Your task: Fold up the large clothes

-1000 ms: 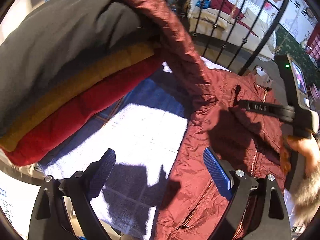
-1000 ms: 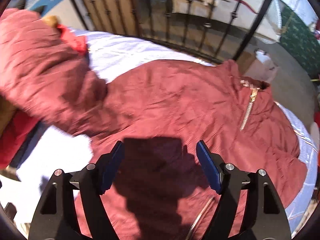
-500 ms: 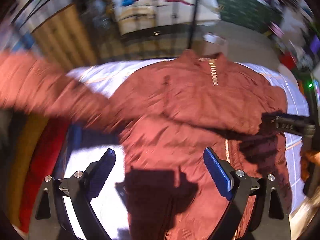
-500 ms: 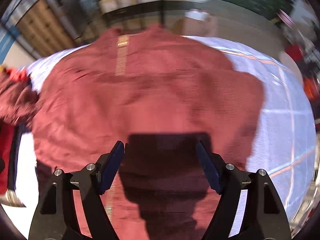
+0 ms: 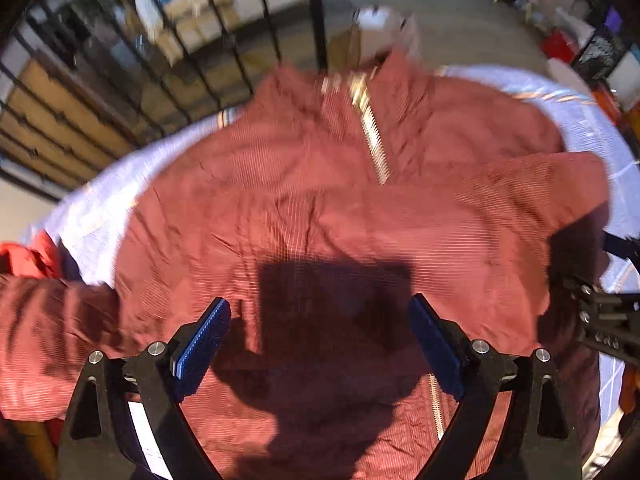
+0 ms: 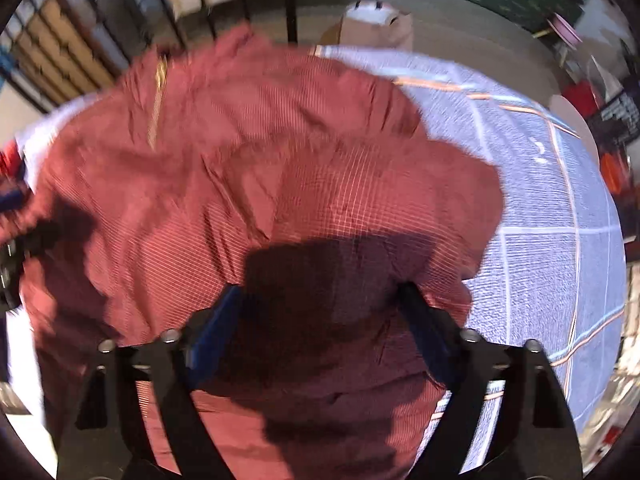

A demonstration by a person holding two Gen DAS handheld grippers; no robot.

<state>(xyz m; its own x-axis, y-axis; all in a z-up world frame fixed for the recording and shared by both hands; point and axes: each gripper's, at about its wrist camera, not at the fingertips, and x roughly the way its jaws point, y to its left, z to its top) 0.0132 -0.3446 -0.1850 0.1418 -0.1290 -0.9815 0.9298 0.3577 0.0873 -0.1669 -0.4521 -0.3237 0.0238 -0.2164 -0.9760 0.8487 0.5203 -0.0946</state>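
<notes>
1. Left wrist view: we see our left tongs [image 5: 320,344] spread apart above the red jacket [image 5: 320,208], gripping nothing.
2. Our right tongs [image 6: 320,320] gape apart too; jacket cloth [image 6: 260,184] bulges between them on the white checked cloth [image 6: 560,240].

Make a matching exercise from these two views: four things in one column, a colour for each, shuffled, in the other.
Things:
1. jacket
2. zipper
3. blanket
4. railing

Colours:
A. gold
B. black
C. maroon
D. pale with thin stripes

Pairs: 1-C, 2-A, 3-D, 4-B
</notes>
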